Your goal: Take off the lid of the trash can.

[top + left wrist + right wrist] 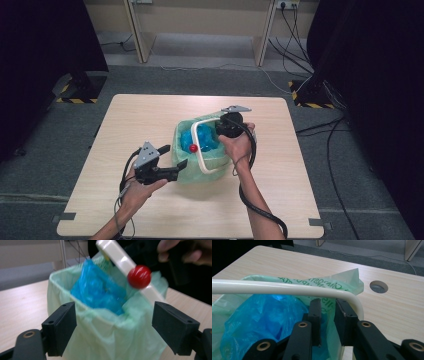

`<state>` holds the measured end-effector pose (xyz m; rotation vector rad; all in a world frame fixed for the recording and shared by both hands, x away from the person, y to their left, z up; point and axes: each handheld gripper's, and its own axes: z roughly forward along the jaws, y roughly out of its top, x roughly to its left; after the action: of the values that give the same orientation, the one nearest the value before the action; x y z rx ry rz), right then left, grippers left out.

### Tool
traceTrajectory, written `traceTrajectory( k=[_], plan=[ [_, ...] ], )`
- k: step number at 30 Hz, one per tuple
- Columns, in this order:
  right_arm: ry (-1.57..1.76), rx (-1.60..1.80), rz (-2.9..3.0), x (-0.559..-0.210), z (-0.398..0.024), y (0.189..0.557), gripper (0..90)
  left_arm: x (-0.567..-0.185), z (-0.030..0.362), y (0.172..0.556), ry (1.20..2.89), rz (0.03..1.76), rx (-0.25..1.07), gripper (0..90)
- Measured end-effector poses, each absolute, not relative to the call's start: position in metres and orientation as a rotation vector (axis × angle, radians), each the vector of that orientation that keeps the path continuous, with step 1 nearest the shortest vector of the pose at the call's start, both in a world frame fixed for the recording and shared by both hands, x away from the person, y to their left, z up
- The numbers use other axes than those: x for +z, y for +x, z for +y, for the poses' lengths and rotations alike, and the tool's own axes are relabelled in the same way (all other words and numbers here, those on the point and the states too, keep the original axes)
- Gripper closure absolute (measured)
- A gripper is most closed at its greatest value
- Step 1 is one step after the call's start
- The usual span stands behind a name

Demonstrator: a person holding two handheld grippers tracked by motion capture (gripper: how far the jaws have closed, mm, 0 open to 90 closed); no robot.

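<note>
A small bin lined with a pale green bag stands mid-table, and a crumpled blue bag lies inside it. A cream hoop frame with a red ball on it is tilted up over the bin. My left gripper is open at the bin's near left side. Seen along its jaws, they stand wide on either side of the green bag, below the red ball. My right gripper points down at the bin's far right rim, just under the cream frame. Its jaws stand narrowly apart, with green film showing in the gap.
The bin sits on a light wooden table that has a round cable hole beyond the bin. Cables run over the grey floor to the right. Desk legs stand behind, and dark curtains hang at both sides.
</note>
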<state>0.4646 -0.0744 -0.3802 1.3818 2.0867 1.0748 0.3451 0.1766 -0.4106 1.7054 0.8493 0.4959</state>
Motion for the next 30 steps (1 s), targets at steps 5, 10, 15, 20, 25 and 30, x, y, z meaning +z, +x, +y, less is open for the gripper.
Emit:
traceTrajectory(
  k=[5,10,15,20,25,30],
  plan=[
    [1.379,1.069,2.088,-0.38,-0.074,0.465,74.8,-0.399,0.166,0.356,1.696,0.851,0.418,19.3],
    [1.388,1.071,2.087,-0.38,-0.074,0.465,74.3,-0.398,0.152,0.373,1.694,0.876,0.368,21.8],
    [1.389,1.074,2.088,-0.38,-0.074,0.465,73.9,-0.395,0.139,0.388,1.711,0.907,0.328,25.6],
    [1.392,1.073,2.088,-0.38,-0.073,0.465,73.5,-0.392,0.136,0.394,1.705,0.917,0.287,39.4],
    [1.387,1.074,2.094,-0.381,-0.073,0.465,73.4,-0.389,0.135,0.402,1.713,0.951,0.216,52.1],
    [1.383,1.084,2.104,-0.38,-0.074,0.465,71.8,-0.386,0.139,0.402,1.69,0.983,0.176,59.4]
  ],
)
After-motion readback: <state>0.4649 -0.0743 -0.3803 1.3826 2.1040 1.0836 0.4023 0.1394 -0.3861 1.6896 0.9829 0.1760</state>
